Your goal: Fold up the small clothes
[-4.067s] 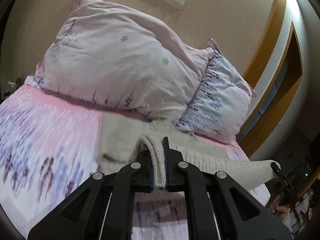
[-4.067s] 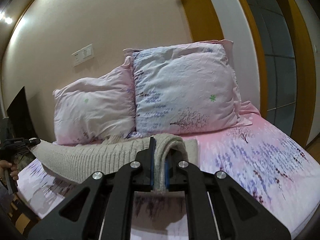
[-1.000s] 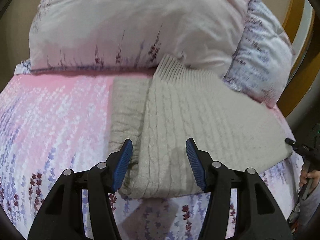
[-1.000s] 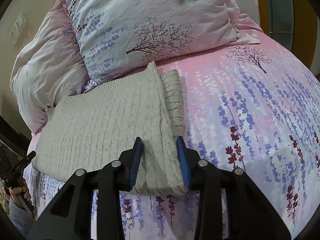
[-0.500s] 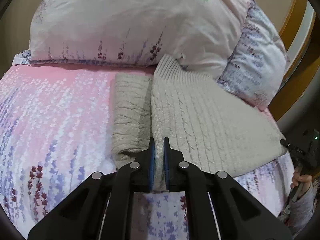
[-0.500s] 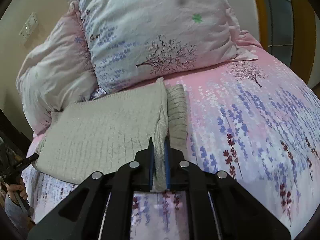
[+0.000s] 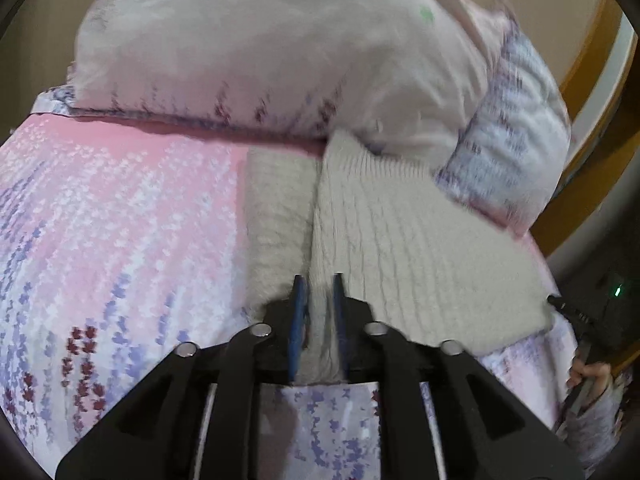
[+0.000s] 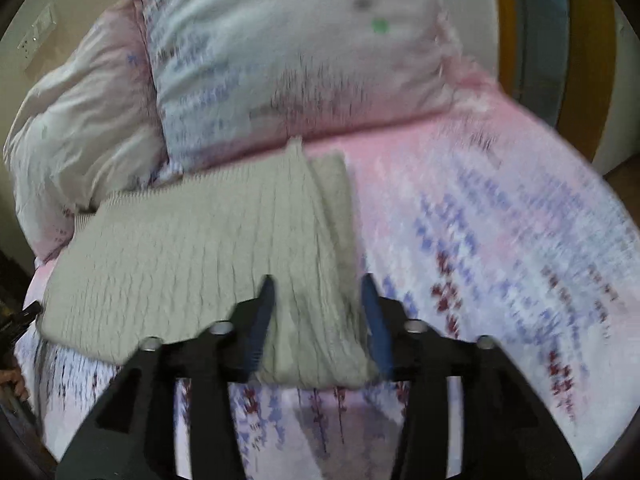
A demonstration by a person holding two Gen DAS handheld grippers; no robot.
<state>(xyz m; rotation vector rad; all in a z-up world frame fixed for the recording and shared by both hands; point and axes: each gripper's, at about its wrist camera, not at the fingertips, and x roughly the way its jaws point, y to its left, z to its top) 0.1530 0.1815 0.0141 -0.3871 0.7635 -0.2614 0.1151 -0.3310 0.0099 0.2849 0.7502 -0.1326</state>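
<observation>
A beige cable-knit sweater (image 7: pixel 400 248) lies folded on the pink floral bed sheet (image 7: pixel 100 220), its far edge against the pillows. My left gripper (image 7: pixel 318 280) is at the sweater's near left edge. Its jaws are opening, and a ridge of knit still stands between the blue pads. In the right wrist view the sweater (image 8: pixel 180 256) spreads to the left. My right gripper (image 8: pixel 317 278) straddles its near right corner. Those jaws are opening too, and the pads stand clear of the fabric. The right gripper (image 7: pixel 576 312) and the hand holding it show at the sweater's far corner.
Two floral pillows (image 7: pixel 260 40) (image 7: pixel 512 140) lean against the wall behind the sweater. Bare sheet (image 8: pixel 500 220) stretches to the right of the sweater. A wooden frame (image 7: pixel 580 60) stands past the bed's edge, and a wall socket (image 8: pixel 38 36) is at upper left.
Both grippers stood open over the sweater's near edge, then pinched it shut. Now both sets of jaws have parted again, the right wider. The left gripper has shifted a little.
</observation>
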